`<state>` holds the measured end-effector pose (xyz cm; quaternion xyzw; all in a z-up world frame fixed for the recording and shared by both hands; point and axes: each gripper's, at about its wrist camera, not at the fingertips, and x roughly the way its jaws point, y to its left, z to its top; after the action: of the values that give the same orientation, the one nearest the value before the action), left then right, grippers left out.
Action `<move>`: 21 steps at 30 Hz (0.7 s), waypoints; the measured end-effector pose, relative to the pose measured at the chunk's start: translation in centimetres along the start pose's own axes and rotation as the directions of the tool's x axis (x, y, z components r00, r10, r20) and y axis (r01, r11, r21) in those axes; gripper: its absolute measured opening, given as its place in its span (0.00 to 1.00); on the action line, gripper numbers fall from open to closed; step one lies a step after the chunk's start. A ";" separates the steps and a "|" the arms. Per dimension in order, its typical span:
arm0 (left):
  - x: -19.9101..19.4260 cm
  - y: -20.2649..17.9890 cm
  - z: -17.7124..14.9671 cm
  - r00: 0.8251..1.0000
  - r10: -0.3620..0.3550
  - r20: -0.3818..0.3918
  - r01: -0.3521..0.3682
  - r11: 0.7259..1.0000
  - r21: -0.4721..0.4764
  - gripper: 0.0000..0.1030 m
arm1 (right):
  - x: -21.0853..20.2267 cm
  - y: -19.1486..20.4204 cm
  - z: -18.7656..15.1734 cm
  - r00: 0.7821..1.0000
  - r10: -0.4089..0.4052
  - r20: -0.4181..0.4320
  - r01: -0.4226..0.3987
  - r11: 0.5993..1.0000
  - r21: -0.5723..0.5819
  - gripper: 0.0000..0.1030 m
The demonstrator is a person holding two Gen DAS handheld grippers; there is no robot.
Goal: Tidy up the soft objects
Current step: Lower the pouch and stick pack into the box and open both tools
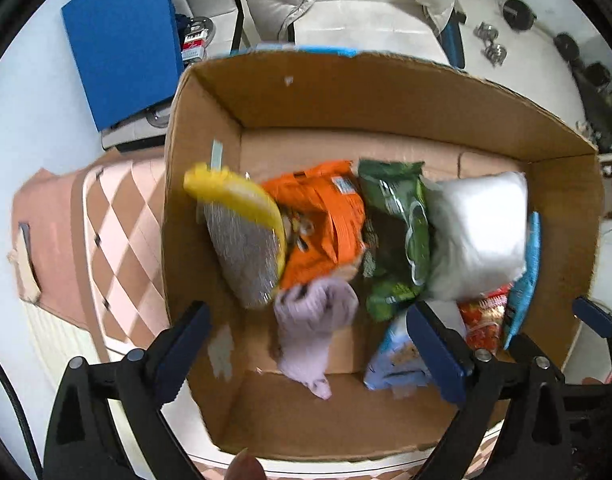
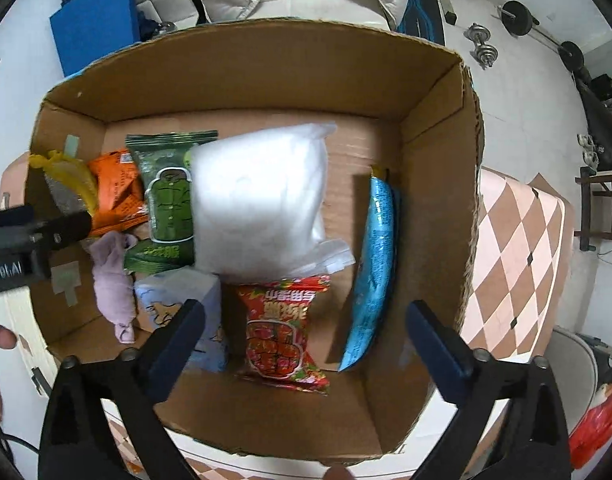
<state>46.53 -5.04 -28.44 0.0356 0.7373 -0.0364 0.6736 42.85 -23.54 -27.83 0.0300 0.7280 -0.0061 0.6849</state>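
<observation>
Left gripper (image 1: 306,344): I'm holding it jaws wide, gripping nothing, over the cardboard box (image 1: 386,96).
Right gripper (image 2: 306,340): I'm hovering it spread wide, nothing held, above the red snack bag (image 2: 284,332).
Box contents: white pillow (image 2: 258,200), green bag (image 2: 168,196), orange bag (image 2: 116,192), lilac cloth (image 1: 314,320), all lying inside, packed close.

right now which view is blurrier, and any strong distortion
Left wrist view: motion blur smears the yellow packet and orange packet. Right wrist view: sharper, red snack packet print legible. Both: fisheye bends the cardboard box edges, dark corners.
</observation>
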 end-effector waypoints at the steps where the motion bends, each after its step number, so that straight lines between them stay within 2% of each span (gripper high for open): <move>1: -0.2 0.0 -0.8 1.000 -0.007 0.012 0.007 1.000 -0.006 0.97 | -0.2 0.1 -0.3 1.000 0.002 0.010 -0.002 1.000 0.003 1.00; 11: -1.1 -0.3 -5.5 0.997 -0.037 0.067 0.038 0.999 -0.002 0.97 | -1.9 0.5 -3.2 0.997 -0.002 0.080 -0.001 0.999 0.036 1.00; 21: -4.9 0.0 -8.1 0.987 -0.046 0.155 0.045 0.999 0.008 0.97 | -4.1 0.8 -5.6 0.992 -0.003 0.123 -0.002 0.999 0.044 1.00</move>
<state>38.90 -4.26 -22.82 0.0171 0.6834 -0.0560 0.7277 37.53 -22.59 -23.38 0.0446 0.6840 -0.0242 0.7278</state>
